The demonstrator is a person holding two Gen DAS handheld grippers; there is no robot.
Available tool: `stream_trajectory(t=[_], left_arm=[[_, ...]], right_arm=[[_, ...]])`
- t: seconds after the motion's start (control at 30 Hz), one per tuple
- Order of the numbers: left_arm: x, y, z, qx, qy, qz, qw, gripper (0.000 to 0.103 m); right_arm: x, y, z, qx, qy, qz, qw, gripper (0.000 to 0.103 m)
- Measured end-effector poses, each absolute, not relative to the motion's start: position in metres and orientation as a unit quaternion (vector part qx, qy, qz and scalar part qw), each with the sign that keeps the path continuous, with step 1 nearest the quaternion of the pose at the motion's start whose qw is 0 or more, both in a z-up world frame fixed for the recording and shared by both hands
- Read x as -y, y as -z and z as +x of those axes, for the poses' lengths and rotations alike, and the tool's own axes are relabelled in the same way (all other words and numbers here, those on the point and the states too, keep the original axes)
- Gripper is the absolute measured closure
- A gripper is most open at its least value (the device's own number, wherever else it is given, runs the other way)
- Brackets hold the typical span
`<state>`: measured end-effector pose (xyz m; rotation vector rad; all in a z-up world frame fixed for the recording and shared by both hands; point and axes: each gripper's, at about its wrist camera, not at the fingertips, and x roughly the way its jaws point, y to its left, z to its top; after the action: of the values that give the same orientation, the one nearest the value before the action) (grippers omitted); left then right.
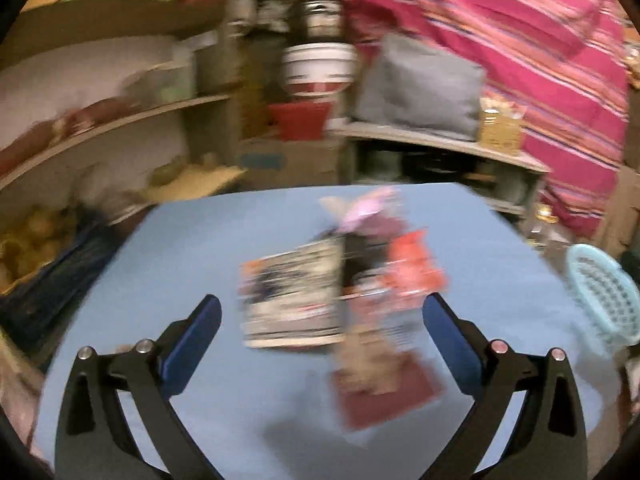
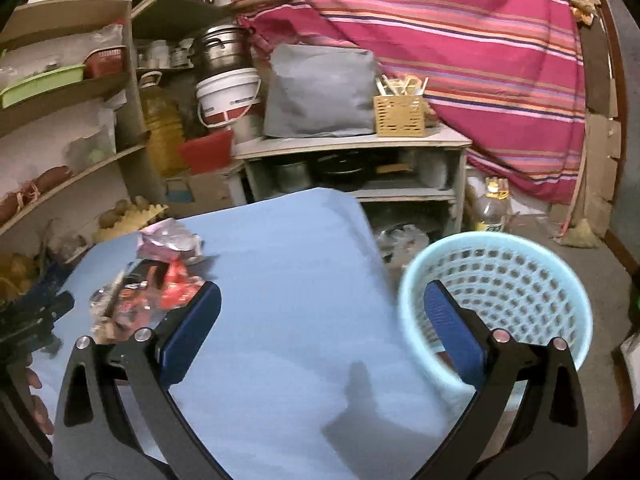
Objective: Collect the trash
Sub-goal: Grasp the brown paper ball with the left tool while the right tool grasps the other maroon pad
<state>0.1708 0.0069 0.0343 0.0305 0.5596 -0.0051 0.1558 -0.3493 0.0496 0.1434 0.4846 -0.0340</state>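
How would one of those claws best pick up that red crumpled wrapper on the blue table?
Probably by the raised crumpled edge of the red wrapper, coming down from above with the open left gripper; it lies loosely on the pile, so a pinch on a fold should lift it.

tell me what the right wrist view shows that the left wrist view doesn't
Only the right wrist view shows the whole inside of the light blue basket, apparently empty, and the left gripper at its edge. Only the left wrist view shows the wrapper pile straight ahead, blurred. Both show the blue table, the striped cloth and open jaws.
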Motion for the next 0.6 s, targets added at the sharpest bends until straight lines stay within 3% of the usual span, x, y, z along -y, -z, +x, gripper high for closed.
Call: stream_trajectory(t=[0.2, 0.6], left_arm=[[-0.077, -0.030, 0.156, -0.294, -0.037, 0.016, 0.955, 0.005], [-0.135, -0.014, 0.130, -0.293, -0.064, -0.004, 0.954, 0.005]], right_arm=[[0.308, -0.040, 0.155, -0.253, -0.011, 0.088, 0.963, 0.004], [0.232, -0.016, 0.154, -0.287, -0.037, 0.053, 0.956, 0.004]])
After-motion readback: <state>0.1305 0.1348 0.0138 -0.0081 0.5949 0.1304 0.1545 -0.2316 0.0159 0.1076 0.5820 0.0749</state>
